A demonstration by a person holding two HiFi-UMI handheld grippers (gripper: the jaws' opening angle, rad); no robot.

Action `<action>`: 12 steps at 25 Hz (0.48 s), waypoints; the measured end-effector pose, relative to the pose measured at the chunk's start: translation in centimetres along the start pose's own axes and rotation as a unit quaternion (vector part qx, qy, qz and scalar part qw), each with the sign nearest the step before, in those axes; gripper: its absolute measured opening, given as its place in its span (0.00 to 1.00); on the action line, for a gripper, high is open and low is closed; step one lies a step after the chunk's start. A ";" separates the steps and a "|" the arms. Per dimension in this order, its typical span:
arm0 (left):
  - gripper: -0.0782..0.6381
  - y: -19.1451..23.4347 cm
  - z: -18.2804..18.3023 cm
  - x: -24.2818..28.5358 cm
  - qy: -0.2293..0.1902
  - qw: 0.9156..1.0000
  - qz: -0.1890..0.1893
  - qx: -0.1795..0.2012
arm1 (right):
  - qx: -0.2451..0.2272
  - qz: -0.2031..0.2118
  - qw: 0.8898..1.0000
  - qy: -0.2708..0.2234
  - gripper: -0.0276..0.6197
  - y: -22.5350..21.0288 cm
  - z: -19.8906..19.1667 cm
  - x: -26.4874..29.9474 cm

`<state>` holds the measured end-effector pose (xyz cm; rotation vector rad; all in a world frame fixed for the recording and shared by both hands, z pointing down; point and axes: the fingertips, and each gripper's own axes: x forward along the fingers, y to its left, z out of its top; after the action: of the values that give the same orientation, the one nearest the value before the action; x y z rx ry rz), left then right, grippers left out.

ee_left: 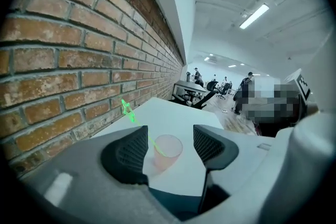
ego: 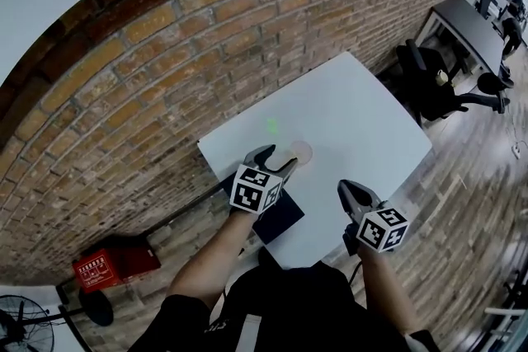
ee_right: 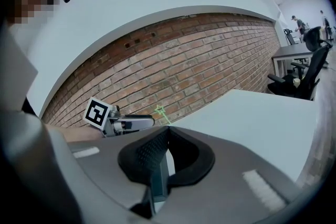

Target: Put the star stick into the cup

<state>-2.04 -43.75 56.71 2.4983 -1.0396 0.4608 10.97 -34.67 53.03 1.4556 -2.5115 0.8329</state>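
By a brick wall [ego: 165,78], the white table [ego: 363,119] carries a cup [ee_left: 167,150], star stick [ee_left: 128,111] leaning inside, just ahead between the left gripper [ee_left: 170,136] and its parted jaws. The right gripper [ee_right: 167,134] has its jaws together. Print on a red box [ego: 115,262] is unreadable.

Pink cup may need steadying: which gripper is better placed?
Left gripper: its open jaws frame the translucent pink plastic cup holding the green star stick; right gripper is shut, further back.

White lettering on the red box [ego: 115,262] is unreadable.
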 end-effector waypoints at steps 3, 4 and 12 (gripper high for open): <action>0.46 -0.2 1.3 -2.8 -0.032 0.999 0.003 0.010 | -0.002 -0.002 1.000 -0.012 0.04 1.1 0.5 -1.2; 0.44 -0.3 1.8 -3.8 -0.044 0.999 0.003 0.013 | -0.001 -0.002 1.000 -0.018 0.04 1.5 0.8 -1.7; 0.25 -1.7 4.7 -9.9 -0.124 0.992 0.009 0.009 | -0.061 -0.007 0.998 -0.023 0.05 5.1 2.2 -3.8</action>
<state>-6.71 -38.94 47.92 2.6126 -1.1552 0.1682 9.10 -30.93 47.81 1.4681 -2.5327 0.6390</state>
